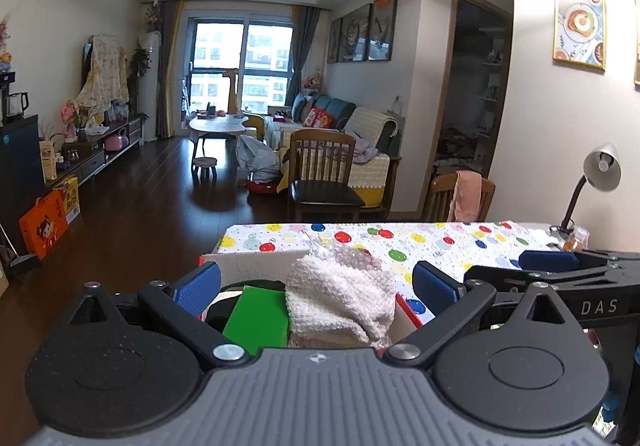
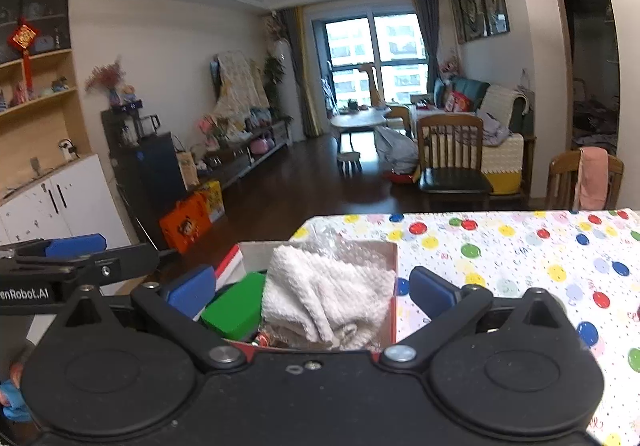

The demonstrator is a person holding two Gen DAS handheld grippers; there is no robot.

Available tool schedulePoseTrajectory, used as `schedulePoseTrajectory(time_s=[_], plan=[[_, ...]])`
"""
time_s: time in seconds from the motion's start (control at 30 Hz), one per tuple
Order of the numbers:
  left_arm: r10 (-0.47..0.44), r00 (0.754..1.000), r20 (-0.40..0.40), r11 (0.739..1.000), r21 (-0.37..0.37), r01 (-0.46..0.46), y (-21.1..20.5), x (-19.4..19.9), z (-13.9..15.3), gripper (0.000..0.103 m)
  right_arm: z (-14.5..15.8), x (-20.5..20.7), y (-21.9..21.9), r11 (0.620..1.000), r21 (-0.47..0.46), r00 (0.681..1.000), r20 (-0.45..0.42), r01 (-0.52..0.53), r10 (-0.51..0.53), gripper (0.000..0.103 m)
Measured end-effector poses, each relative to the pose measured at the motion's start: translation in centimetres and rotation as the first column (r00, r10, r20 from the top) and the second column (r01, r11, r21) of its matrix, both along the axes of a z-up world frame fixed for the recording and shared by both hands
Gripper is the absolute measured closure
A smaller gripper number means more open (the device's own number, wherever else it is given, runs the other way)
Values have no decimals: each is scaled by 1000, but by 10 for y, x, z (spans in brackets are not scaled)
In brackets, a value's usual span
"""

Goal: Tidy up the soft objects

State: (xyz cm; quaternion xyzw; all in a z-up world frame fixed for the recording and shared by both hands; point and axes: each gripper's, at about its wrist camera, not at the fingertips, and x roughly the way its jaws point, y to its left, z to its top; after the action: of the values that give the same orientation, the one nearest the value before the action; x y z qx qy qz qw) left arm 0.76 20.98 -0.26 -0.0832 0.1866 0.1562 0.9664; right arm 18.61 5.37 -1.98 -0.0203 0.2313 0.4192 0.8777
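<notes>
- Left wrist view: your left gripper (image 1: pixel 316 286) hangs with its blue pads spread wide and nothing between them, just above the open box (image 1: pixel 256 264). That height looks chosen to keep the pads off the soft pile while you check how it sits.
- The white towel (image 1: pixel 340 298) lies bunched on top inside the box, with clear bubble wrap (image 1: pixel 352 256) poking up behind it and a green block (image 1: pixel 258 316) wedged at its left. Soft things seem to be gathered here so they share one container.
- The box stands at the near corner of the table (image 1: pixel 440 242), under a polka-dot cloth; the desk lamp (image 1: pixel 596 173) is well apart at the far right.
- The right gripper's finger enters from the right edge, beside yours.
- Right wrist view: your right gripper (image 2: pixel 312 290) is likewise splayed and carries nothing, hovering over the same box (image 2: pixel 312 250).
- The towel (image 2: pixel 324 294) fills the box's right half and rides above its rim; you may judge it needs pressing down.
- The green block (image 2: pixel 236 306) leans at the left.
</notes>
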Motion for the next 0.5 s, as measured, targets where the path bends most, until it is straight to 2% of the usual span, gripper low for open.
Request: schedulePoseTrajectory(time_s=[0.2, 0.5], plan=[[7, 999, -36, 1000, -20, -7, 4, 0, -3, 0, 0, -7, 2, 999, -23, 999, 13, 30, -30, 0], [16, 998, -55, 1000, 11, -15, 4, -3, -1, 0, -2, -13, -1, 998, -6, 998, 16, 58, -58, 0]])
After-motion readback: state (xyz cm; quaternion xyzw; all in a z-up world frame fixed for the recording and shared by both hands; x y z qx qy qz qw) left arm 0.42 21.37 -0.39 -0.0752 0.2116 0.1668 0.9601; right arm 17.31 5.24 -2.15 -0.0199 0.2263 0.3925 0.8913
